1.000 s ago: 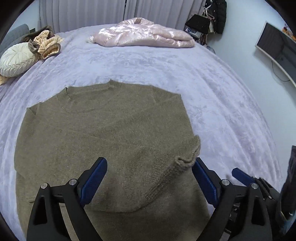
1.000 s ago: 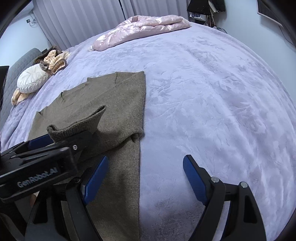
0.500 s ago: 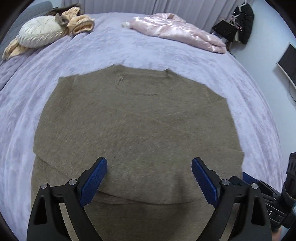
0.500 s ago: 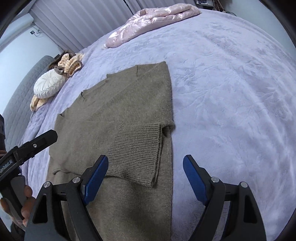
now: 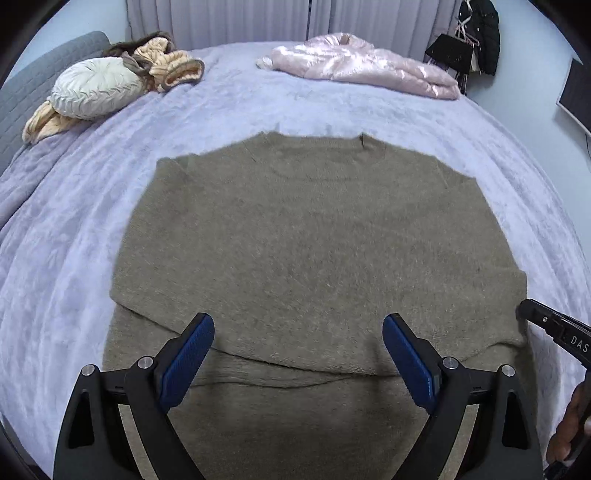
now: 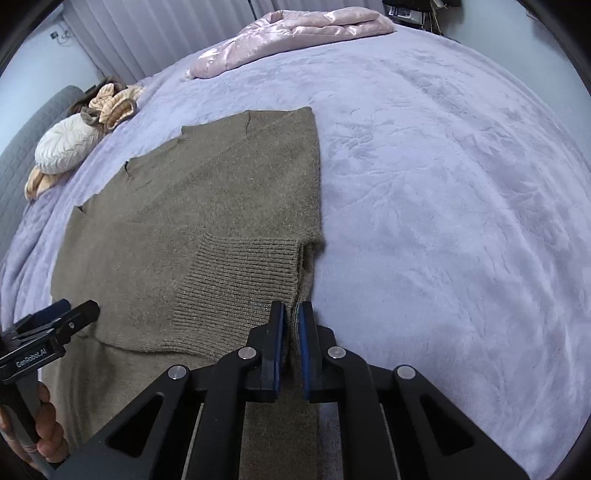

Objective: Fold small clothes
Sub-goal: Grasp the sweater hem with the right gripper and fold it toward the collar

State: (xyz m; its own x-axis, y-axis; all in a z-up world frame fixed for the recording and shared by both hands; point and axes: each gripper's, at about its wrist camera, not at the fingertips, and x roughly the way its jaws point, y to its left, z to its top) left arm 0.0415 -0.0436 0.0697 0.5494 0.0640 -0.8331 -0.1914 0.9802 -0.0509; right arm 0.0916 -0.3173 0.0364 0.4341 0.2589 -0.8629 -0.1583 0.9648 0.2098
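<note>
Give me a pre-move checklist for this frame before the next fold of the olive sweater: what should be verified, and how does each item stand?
1. right gripper pinching the sweater at its right edge: ok, jaws have just closed on the knit.
2. left gripper gripping the fabric: not ok, open above it.
3. Ribbed cuff folded in across the body: ok.
4. Sweater lying flat: ok.
5. Bedspread clear of the pink jacket and the cushion: ok, both far off.
6. How many layers the right gripper holds: cannot tell.
</note>
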